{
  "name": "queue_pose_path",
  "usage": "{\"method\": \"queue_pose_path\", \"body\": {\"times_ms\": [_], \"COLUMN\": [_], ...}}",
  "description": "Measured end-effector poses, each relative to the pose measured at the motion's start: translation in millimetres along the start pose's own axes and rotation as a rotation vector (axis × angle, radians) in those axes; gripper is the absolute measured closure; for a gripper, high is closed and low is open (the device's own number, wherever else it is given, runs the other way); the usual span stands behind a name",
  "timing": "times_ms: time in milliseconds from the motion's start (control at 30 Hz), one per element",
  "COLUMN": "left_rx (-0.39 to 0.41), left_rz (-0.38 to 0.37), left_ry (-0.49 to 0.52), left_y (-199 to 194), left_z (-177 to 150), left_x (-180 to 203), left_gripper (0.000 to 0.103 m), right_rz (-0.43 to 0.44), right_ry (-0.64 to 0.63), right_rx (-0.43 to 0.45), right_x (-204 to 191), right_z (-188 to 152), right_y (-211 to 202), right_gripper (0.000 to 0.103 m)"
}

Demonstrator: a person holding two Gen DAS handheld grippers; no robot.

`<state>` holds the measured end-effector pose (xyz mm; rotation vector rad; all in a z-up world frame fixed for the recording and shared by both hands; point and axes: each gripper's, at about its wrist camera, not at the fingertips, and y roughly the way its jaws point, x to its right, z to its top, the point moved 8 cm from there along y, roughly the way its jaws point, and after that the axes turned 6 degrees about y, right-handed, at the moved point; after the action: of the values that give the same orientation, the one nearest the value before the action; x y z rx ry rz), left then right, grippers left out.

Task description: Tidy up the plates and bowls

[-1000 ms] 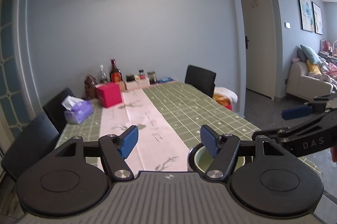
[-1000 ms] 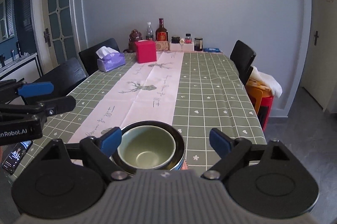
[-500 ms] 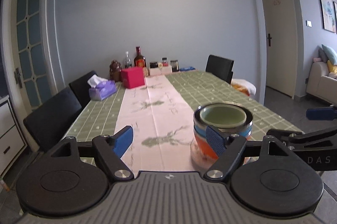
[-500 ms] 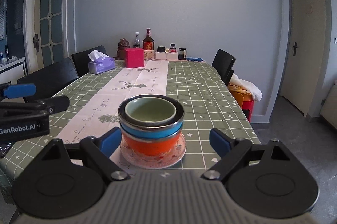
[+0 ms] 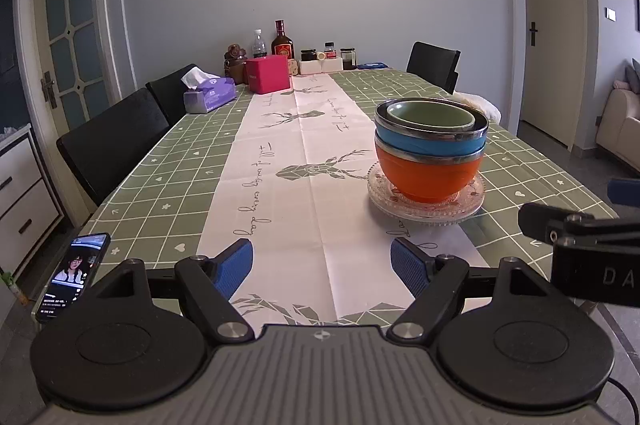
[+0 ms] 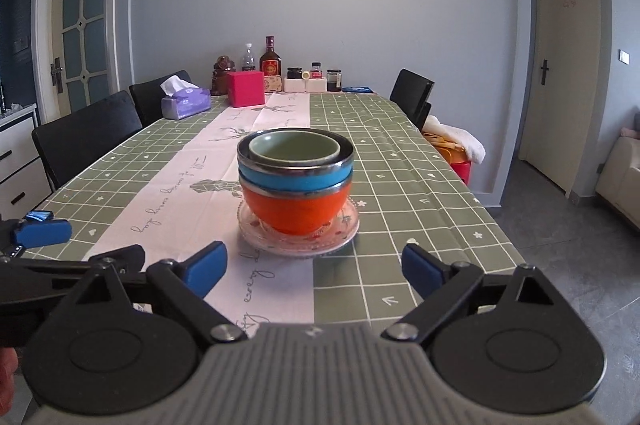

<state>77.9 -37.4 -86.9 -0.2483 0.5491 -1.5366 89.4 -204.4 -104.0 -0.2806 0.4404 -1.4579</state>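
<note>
A stack of three bowls stands on a clear glass plate (image 5: pixel 426 207) (image 6: pixel 298 243) near the table's front edge: an orange bowl (image 5: pixel 428 175) (image 6: pixel 296 211) at the bottom, a blue bowl (image 5: pixel 430 143) (image 6: pixel 296 175) in it, a green bowl (image 5: pixel 430 115) (image 6: pixel 294 147) on top. My left gripper (image 5: pixel 322 271) is open and empty, in front and to the left of the stack. My right gripper (image 6: pixel 314 271) is open and empty, straight in front of the stack and apart from it. Each gripper shows at the edge of the other's view.
A phone (image 5: pixel 74 275) lies at the table's front left corner. A tissue box (image 5: pixel 208 95), a pink box (image 5: pixel 268 73) and bottles and jars (image 5: pixel 284 45) stand at the far end. Black chairs (image 5: pixel 112 145) line both sides. A pink runner (image 5: pixel 304 161) runs down the middle.
Both grippers have drawn back and down from over the stack, so the bowls and plate now stand farther ahead. Both stay open and empty.
</note>
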Motion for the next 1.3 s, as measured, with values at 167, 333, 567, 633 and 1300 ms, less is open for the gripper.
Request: {"method": "queue_pose_path", "body": {"times_ms": [167,333,567,633,1300], "left_rx": [-0.001,-0.003,-0.003,0.0,0.076], "left_rz": [-0.005,-0.001,0.002,0.003,0.023], "left_ry": [0.0,-0.015,-0.018,-0.015,-0.005], "left_y": [-2.8,-0.3,-1.6,-1.6,-14.4], "left_z": [-1.1,-1.0,-0.8,-0.2,10.8], "left_x": [-0.3,-3.8,-5.1,-3.8,-9.1], "left_gripper": [0.011,0.011,0.011,0.011,0.011], "right_rz": [-0.001,0.001,-0.006,-0.008,-0.007], "right_ry": [-0.007,-0.012,-0.011,-0.009,0.015], "right_rx": [0.013,0.021,0.042,0.05,0.107], "right_x": [-2.1,-4.4,-2.4,-2.3,0.1], "right_z": [-0.8,-1.3,-0.4,-0.5,5.7], "right_y": [-3.3,-4.5,-10.0,-11.6,-22.6], "right_gripper": [0.009,0.009,0.009,0.009,0.009]}}
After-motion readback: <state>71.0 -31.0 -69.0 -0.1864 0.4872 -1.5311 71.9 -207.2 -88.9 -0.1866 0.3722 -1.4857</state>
